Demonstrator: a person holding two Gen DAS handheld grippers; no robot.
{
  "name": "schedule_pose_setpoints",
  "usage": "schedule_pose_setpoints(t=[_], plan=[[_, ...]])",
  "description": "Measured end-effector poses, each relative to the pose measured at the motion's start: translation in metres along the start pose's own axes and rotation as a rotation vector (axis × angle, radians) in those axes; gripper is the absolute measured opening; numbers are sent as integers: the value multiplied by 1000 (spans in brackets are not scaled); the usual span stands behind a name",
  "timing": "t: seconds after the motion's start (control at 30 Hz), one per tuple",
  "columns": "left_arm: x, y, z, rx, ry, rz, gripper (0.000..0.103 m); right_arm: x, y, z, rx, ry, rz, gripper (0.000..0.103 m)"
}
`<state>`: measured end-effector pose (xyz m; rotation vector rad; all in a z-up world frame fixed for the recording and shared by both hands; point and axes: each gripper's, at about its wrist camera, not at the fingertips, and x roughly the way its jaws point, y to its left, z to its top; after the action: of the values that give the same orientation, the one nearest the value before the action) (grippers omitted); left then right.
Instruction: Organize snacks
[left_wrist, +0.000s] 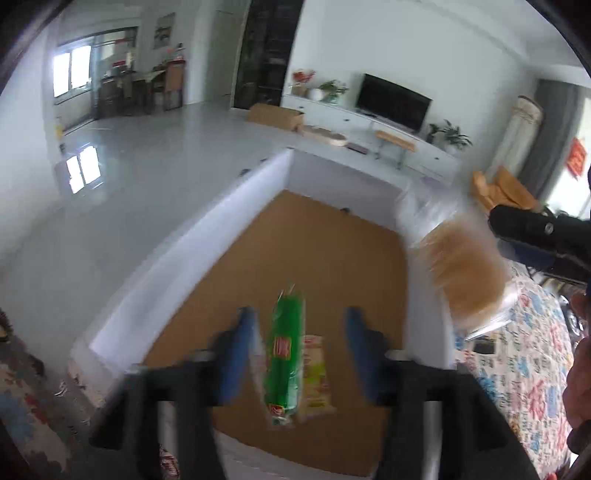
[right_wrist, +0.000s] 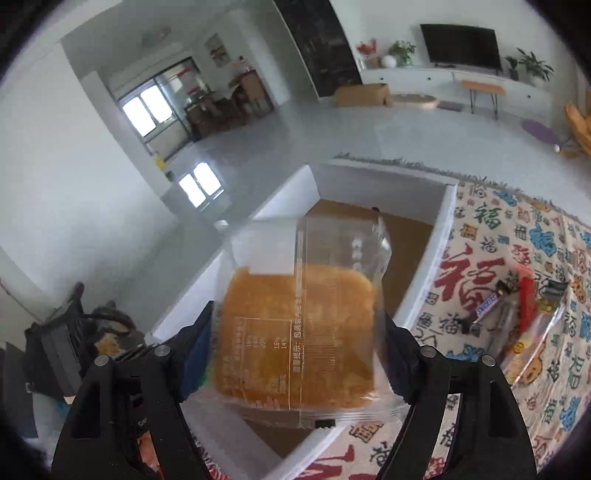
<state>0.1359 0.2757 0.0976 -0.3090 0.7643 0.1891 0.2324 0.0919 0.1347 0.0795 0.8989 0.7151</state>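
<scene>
My left gripper hangs open over a white-walled box with a brown cardboard floor. Below it, seen between its blue fingers, a green snack packet and a yellow packet are on the box floor; motion blur hides whether they rest still. My right gripper is above the same box. A clear packet with an orange cake sits tilted between its wide-set fingers, and the pads do not visibly press on it. In the left wrist view that cake packet is a blur beside the right gripper.
A cloth printed with red and blue characters covers the surface right of the box, and several snack packets lie on it. A person's hand is at the right edge. Beyond the box is bare grey floor.
</scene>
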Motion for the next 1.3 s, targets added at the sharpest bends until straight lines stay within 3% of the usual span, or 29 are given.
schedule_pose_setpoints(t=[0.03,0.13,0.23,0.37,0.47,0.53,0.63,0.8,0.93,1.0,1.17,1.3], plan=[[-2,4,-3,-12,-19,5,82,6,2,3,3,-6,0,83],[-4,-1,-14,-15,-47,6,82,-2,-4,0,5,-65,22,83],[-11,-31,-24,19,-57,-62,82,-21,-20,-15,-38,-116,-35,83],[-31,-112,-56,141,-51,-262,83,-47,-76,-65,-102,-162,-234,83],[-31,-183,-90,236,12,-448,96,-57,-145,-120,-73,-104,-434,83],[-18,-226,-114,295,66,-510,98,-66,-192,-156,-24,-43,-552,83],[21,-272,-143,382,158,-473,98,-93,-250,-204,79,10,-678,83],[74,-293,-173,480,137,-286,98,-136,-298,-244,245,-25,-753,83],[109,-275,-187,429,214,-277,97,-133,-311,-263,288,-26,-760,83],[106,-276,-192,448,172,-267,98,-138,-313,-269,316,-60,-744,87],[111,-292,-199,526,188,-198,103,-139,-319,-269,330,-59,-737,88],[110,-293,-198,524,188,-198,103,-137,-320,-270,330,-58,-738,89]])
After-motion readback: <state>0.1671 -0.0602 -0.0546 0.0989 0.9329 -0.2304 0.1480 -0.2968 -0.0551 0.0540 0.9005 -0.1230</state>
